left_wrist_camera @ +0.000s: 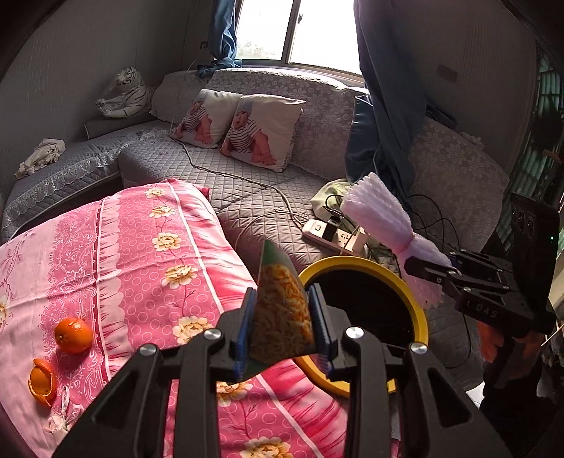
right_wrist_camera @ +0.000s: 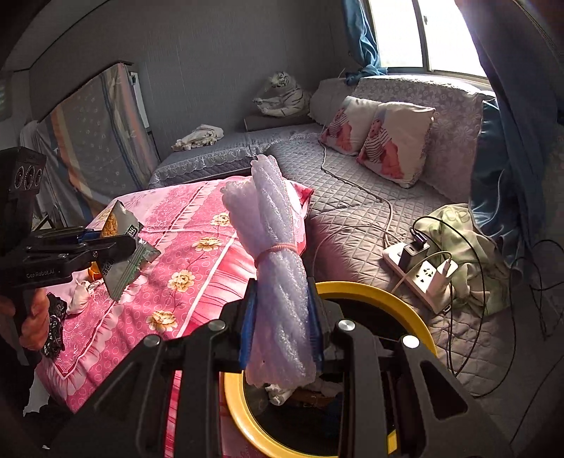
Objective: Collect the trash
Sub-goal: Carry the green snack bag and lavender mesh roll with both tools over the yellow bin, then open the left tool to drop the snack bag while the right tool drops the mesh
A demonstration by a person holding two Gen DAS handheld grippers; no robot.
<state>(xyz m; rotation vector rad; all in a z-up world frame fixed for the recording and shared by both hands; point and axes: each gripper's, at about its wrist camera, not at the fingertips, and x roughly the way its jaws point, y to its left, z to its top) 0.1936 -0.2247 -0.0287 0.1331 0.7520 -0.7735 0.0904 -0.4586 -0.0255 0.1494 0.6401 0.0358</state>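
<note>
- Grey quilted corner sofa (left_wrist_camera: 246, 176) fills the back of the room under a window (left_wrist_camera: 299, 31); 2 baby-print cushions (left_wrist_camera: 262, 132) lean on its backrest, a white tiger plush (left_wrist_camera: 123, 93) sits in the far corner.
- Pink floral blanket (left_wrist_camera: 141, 253) covers the surface in front of the sofa.
- Yellow-rimmed trash bin (left_wrist_camera: 416, 303) stands just beside the blanket's edge, dark inside; right wrist view shows some scraps already at the bottom.
- White power strip (right_wrist_camera: 419, 271) with chargers plugged in lies on the sofa seat beyond the bin, cables trailing off it.
- Right gripper (right_wrist_camera: 282, 317) is clenched on a bundle of white foam netting (right_wrist_camera: 275, 246) tied with a pink band; bundle sits above the bin's near rim.
- Left gripper (left_wrist_camera: 282, 313) is clenched on a snack wrapper (left_wrist_camera: 278, 303), held upright near the bin's left rim.
- 1 whole orange (left_wrist_camera: 73, 334) rests on the blanket, a piece of orange peel (left_wrist_camera: 42, 382) just beside it, both well apart from the bin.
</note>
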